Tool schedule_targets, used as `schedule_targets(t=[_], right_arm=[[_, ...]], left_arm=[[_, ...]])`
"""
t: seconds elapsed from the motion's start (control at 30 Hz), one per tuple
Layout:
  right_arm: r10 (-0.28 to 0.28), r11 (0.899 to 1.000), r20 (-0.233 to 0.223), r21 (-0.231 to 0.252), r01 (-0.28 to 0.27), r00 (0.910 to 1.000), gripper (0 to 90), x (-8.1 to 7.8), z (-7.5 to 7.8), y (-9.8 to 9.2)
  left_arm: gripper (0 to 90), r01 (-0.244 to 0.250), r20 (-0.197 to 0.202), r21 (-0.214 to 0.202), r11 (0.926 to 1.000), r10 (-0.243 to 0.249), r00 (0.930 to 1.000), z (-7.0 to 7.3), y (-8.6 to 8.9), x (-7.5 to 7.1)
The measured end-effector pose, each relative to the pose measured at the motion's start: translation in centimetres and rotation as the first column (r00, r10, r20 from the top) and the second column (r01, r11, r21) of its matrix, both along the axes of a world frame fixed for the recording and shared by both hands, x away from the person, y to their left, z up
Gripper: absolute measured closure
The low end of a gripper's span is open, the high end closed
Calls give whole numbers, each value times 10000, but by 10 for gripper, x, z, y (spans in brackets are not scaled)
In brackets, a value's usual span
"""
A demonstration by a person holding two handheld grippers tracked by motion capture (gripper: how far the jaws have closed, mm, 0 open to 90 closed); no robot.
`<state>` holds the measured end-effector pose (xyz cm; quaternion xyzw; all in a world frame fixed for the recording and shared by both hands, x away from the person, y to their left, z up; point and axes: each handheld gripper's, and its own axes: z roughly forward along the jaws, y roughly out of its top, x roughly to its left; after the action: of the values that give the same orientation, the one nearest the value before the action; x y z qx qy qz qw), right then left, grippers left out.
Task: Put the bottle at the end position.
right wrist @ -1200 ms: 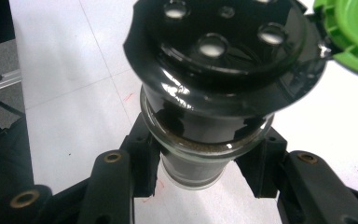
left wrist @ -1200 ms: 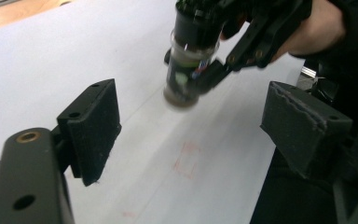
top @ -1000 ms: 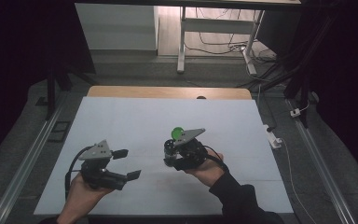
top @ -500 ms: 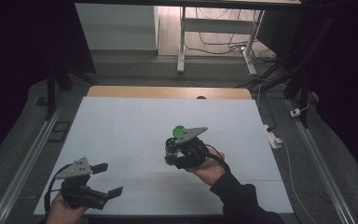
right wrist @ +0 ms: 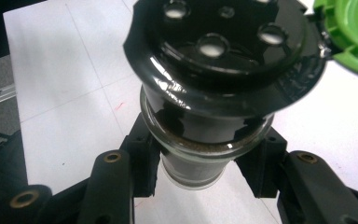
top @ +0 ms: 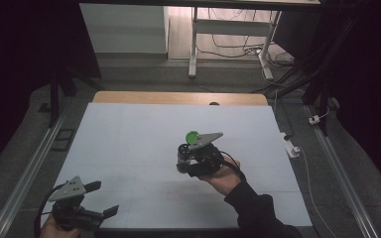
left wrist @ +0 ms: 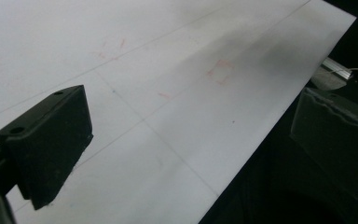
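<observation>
A lab or test room — white counter (top: 129,139) in a dark rail-framed enclosure, loose cables (top: 238,49) on the floor.

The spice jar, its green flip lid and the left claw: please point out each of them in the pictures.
spice jar (right wrist: 200,154): right gripper view, glass body between the jaws.
green flip lid (right wrist: 354,32): right gripper view, inside of the open lid.
left claw (top: 100,198): high view, gap between its open jaws.

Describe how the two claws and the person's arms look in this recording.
Both claws are black, each topped by a grey three-cornered plate. The left claw has blocky black jaws and a trailing black cable; the right claw has brass-coloured pivot screws. The right arm wears a dark sleeve.
</observation>
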<state>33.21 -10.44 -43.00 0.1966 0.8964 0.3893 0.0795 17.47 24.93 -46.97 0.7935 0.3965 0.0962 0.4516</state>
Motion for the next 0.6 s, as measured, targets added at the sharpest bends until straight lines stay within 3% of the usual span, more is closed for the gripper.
schedule_targets(t=[0.3,0.6], right_arm=[[-358,9993,-106,106,359,9993,531,11,-4,-2],[-592,9982,-122,58,593,9982,530,24,-8,-1]], left_arm=[[0,-15,-263,234,9997,22,9997,-8,5,-3],[0,-332,-155,473,9983,340,9993,-7,10,-6]])
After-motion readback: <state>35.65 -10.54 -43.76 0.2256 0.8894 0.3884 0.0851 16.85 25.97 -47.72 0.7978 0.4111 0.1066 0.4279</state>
